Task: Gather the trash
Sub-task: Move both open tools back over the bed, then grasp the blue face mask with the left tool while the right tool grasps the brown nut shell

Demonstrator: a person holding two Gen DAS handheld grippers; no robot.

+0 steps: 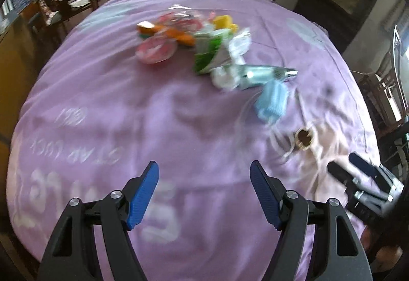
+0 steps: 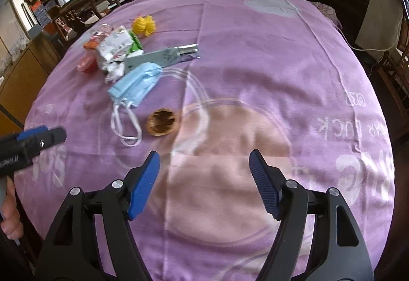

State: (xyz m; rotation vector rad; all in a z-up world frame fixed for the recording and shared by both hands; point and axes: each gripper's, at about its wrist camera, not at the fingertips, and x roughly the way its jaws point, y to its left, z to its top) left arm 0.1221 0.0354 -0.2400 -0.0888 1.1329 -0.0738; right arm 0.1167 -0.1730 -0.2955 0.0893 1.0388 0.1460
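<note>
The trash lies in a loose group on the purple bedsheet (image 2: 255, 51), with the blue face mask (image 2: 135, 82) nearest and a walnut shell half (image 2: 161, 125) just beside its straps. Both the left gripper (image 1: 204, 194) and the right gripper (image 2: 204, 183) stand released, with nothing between the jaws. The mask is probably light and soft, so pinching its folded body seems safer than its thin loops, and the shell looks stiff but brittle.

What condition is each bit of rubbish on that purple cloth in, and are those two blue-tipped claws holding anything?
face mask: folded, loops trailing loose
walnut shell: empty half, hollow side up
tube: squeezed flat, lying down
white wrapper: crumpled
yellow pom-pom: loose, beyond the pile
red cup: on its side
left gripper: open, empty
right gripper: open, empty
</note>
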